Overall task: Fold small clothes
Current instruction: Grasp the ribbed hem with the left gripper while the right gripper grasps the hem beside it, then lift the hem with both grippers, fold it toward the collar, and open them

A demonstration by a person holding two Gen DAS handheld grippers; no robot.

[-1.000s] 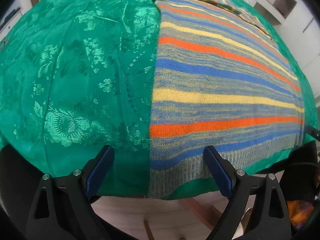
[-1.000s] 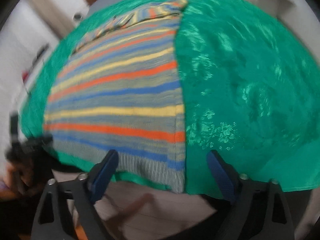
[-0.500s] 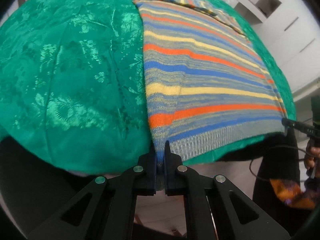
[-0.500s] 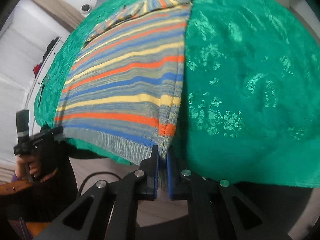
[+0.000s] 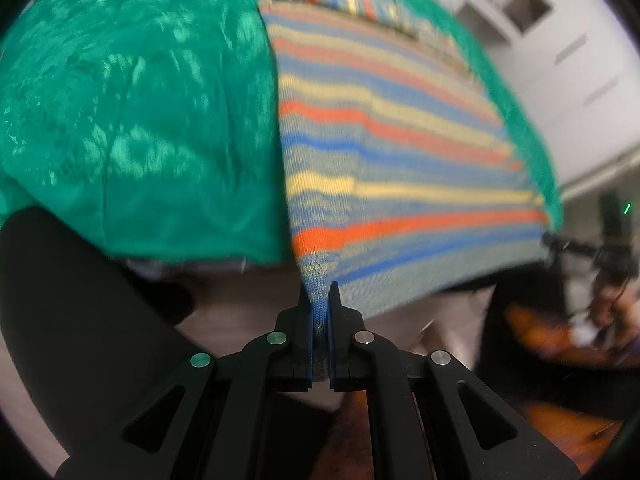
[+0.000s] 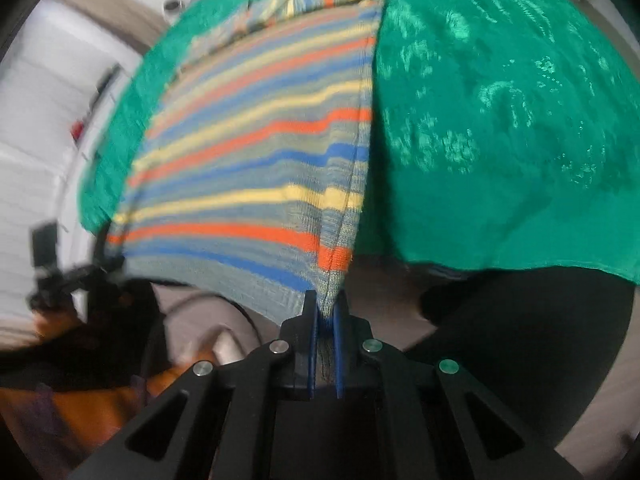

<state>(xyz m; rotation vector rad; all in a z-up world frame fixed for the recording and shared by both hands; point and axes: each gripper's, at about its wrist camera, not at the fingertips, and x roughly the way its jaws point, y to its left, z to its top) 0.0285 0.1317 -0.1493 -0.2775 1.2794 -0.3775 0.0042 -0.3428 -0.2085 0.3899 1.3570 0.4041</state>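
A striped knit sweater [image 5: 400,168] in grey, blue, orange and yellow lies on a green patterned tablecloth [image 5: 132,132]. My left gripper [image 5: 319,300] is shut on the sweater's near left hem corner, which rises off the cloth into the jaws. In the right wrist view the same sweater [image 6: 248,184] spreads to the left over the tablecloth [image 6: 500,152], and my right gripper [image 6: 326,304] is shut on its near right hem corner, lifted clear of the table edge. The hem between both corners hangs taut and raised. The sweater's far end stays flat, with a folded sleeve across the top.
The tablecloth drapes over the table's near edge, with floor below. White cabinets [image 5: 560,40] stand beyond the table on the right. A person's dark clothing [image 6: 540,340] fills the lower right. The left gripper and the hand holding it [image 6: 56,280] show at the left edge.
Both grippers went from open around the hem corners to shut on them. Since then both have lifted and pulled the corners up off the table edge.
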